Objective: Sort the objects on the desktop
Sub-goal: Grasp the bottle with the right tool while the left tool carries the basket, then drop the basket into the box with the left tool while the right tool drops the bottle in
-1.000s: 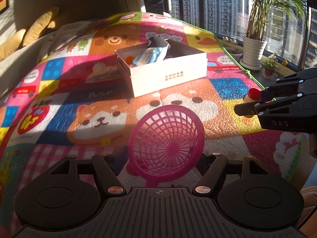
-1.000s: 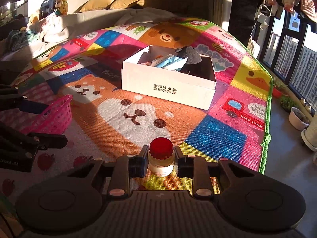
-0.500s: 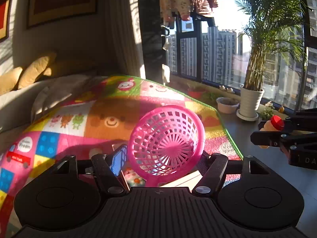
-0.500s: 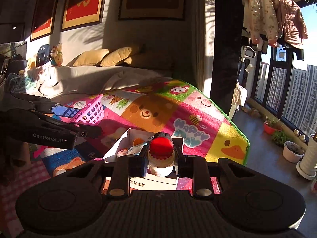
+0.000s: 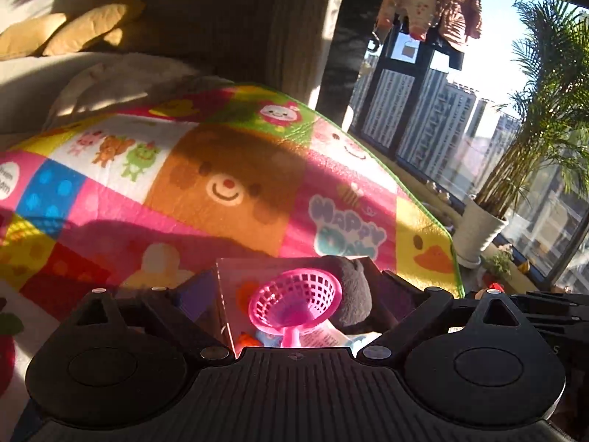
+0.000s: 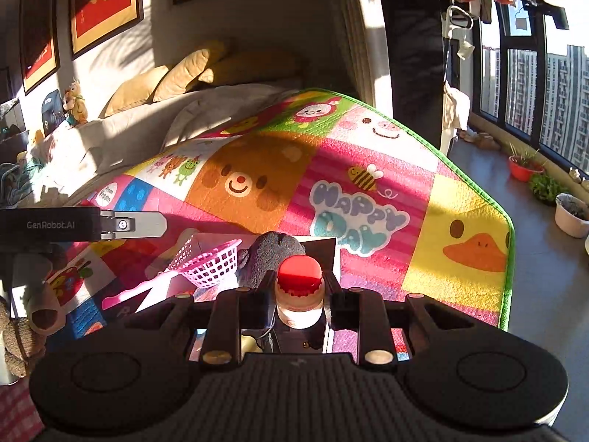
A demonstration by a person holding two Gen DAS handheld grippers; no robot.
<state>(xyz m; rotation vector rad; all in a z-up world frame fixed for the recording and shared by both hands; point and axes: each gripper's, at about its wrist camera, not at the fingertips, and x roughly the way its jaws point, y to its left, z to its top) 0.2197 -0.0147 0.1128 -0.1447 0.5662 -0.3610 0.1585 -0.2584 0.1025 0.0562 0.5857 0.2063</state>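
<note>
My left gripper (image 5: 294, 316) has its jaws spread wide over the white box (image 5: 228, 294). The pink mesh scoop (image 5: 296, 302) lies loose between them inside the box, beside a dark plush toy (image 5: 349, 291). It also shows in the right wrist view (image 6: 210, 261), handle pointing left. My right gripper (image 6: 299, 294) is shut on a small bottle with a red cap (image 6: 299, 287), held above the box's near edge. The left gripper's finger (image 6: 121, 224) shows at the left of the right wrist view.
The box stands on a colourful cartoon play mat (image 6: 368, 199). A sofa with yellow cushions (image 6: 176, 77) is behind it. Potted plants (image 5: 478, 228) and windows line the right side. Other small items lie in the box.
Both grippers moved forward and down over the box. The left gripper opened and the pink scoop dropped from its jaws into the box. The right gripper still holds the bottle.
</note>
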